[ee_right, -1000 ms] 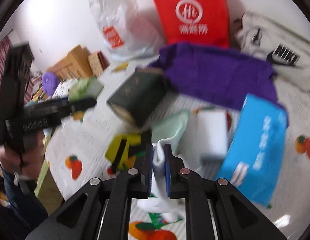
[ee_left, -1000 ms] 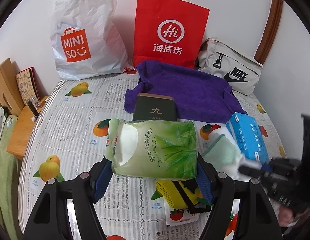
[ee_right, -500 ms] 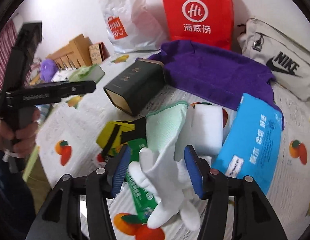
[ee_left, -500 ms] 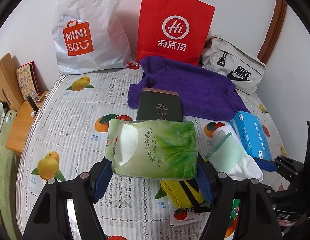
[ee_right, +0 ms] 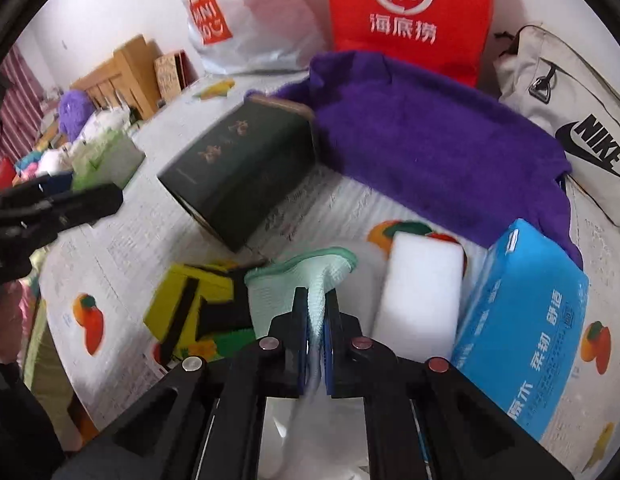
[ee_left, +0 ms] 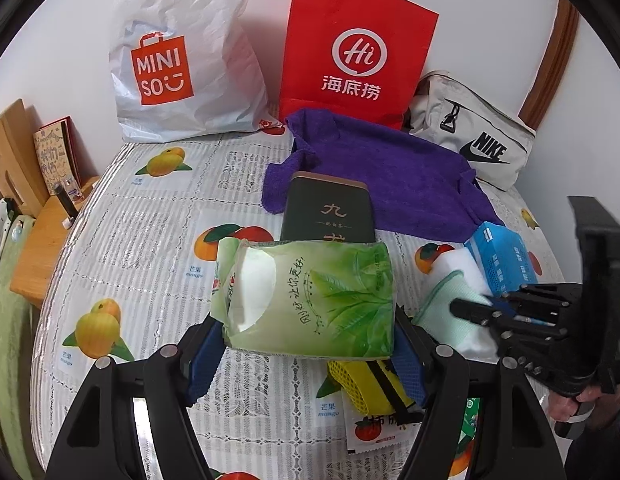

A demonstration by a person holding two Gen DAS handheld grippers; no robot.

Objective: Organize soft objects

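Note:
My left gripper (ee_left: 305,346) holds a green soft tissue pack (ee_left: 310,296) by its two ends, just above the fruit-print tablecloth (ee_left: 149,232). In the right wrist view that pack (ee_right: 109,156) shows at the far left. My right gripper (ee_right: 316,308) is shut on the mint-green cuff of a white glove (ee_right: 297,276), which lies on the table; the glove's fingers are hidden under the gripper. The left wrist view shows the right gripper (ee_left: 470,308) at the right edge, a hand behind it. A purple towel (ee_left: 390,172) lies spread at the back.
A white sponge block (ee_right: 422,280) and a blue tissue pack (ee_right: 522,320) lie right of the glove. A yellow-and-black item (ee_right: 189,304) lies to its left, a dark box (ee_right: 245,168) behind. A red paper bag (ee_left: 358,48), a white plastic bag (ee_left: 181,52) and a grey pouch (ee_left: 474,132) line the wall.
My right gripper opened over the white glove, slid forward along it and closed on its green cuff. The left gripper kept still with the tissue pack.

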